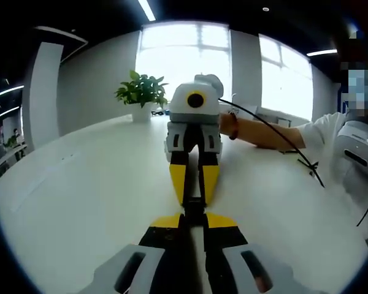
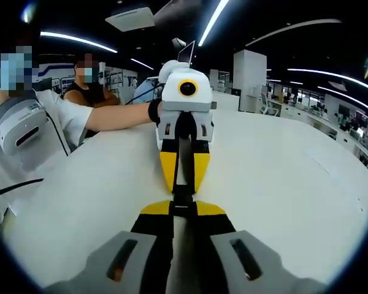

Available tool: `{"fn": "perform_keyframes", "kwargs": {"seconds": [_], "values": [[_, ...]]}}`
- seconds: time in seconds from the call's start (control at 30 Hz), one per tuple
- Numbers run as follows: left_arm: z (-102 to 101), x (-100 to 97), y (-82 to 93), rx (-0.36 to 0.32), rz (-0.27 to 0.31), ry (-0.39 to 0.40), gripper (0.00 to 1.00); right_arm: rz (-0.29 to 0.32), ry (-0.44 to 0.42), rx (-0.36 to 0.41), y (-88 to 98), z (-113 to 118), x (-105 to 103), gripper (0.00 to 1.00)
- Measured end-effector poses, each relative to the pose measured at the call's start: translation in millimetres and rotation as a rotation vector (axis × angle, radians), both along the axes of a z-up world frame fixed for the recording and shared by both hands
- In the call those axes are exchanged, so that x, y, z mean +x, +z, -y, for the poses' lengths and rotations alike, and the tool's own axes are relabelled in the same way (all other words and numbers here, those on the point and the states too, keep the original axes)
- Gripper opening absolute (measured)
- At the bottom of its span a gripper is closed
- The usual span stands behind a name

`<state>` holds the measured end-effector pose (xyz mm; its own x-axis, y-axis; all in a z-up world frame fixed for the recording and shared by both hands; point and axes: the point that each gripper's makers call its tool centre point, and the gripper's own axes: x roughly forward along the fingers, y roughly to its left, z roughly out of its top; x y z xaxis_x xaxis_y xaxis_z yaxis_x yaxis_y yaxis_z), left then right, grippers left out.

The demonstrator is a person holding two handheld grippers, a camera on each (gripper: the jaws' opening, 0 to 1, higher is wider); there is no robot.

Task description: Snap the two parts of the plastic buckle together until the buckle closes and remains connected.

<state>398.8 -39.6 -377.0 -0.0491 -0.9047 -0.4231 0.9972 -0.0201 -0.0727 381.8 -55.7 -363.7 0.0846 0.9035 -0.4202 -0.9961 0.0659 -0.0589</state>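
Two grippers nose to nose over the white table (image 1: pixel 80 184), and the buckle (image 1: pixel 194 205) sits right between them. In the left gripper view, the left gripper (image 1: pixel 193 222) comes up from six o'clock, its yellow-tipped jaws pinched close on the dark buckle at the centre of the picture. Straight ahead toward twelve o'clock, the right gripper (image 1: pixel 194 190) points back at it, jaws also drawn in tight on the far end of the same dark piece. Whether the two halves are fully latched, I cannot tell; the jaws cover the joint. A person's hand and forearm (image 1: pixel 257 131) reach in from three o'clock behind that gripper, a black cable (image 1: pixel 276 138) arcing over the white sleeve (image 1: pixel 322 138). A potted plant (image 1: pixel 141 95) stands at eleven o'clock near the table's far edge, well apart from the action. Switch to the right gripper view: same meeting, mirrored. The right gripper (image 2: pixel 183 211) rises from six o'clock, the left gripper (image 2: pixel 184 184) faces it, and the buckle (image 2: pixel 183 197) is clamped dead centre between both pairs of tips.
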Motion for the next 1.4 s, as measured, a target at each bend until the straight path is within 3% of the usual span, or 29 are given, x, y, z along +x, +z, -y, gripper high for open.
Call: {"fn": "perform_keyframes", "kwargs": {"seconds": [0.77, 0.9, 1.07, 1.2, 1.3, 1.4], "values": [[0.3, -2.9, 0.2, -0.046, 0.008, -0.003, 0.12, 0.002, 0.017, 0.028, -6.2, -5.8, 10.8, 0.10], [1.5, -10.5, 1.0, -0.057, -0.019, -0.028, 0.22, 0.002, 0.016, 0.029, -6.6, -5.9, 12.6, 0.10], [0.9, -8.4, 1.0, -0.053, -0.019, -0.017, 0.26, 0.001, 0.014, 0.034, -6.9, -6.2, 13.5, 0.10], [-0.2, -3.2, 1.2, -0.052, -0.018, 0.016, 0.43, -0.001, 0.020, 0.034, -7.1, -6.8, 12.9, 0.10], [-0.5, -1.4, 1.3, -0.055, -0.018, 0.030, 0.47, 0.000, 0.020, 0.035, -7.2, -7.2, 12.9, 0.10], [0.7, -1.6, 1.3, -0.059, -0.018, 0.033, 0.58, 0.001, 0.021, 0.035, -7.3, -7.6, 12.6, 0.10]]}}
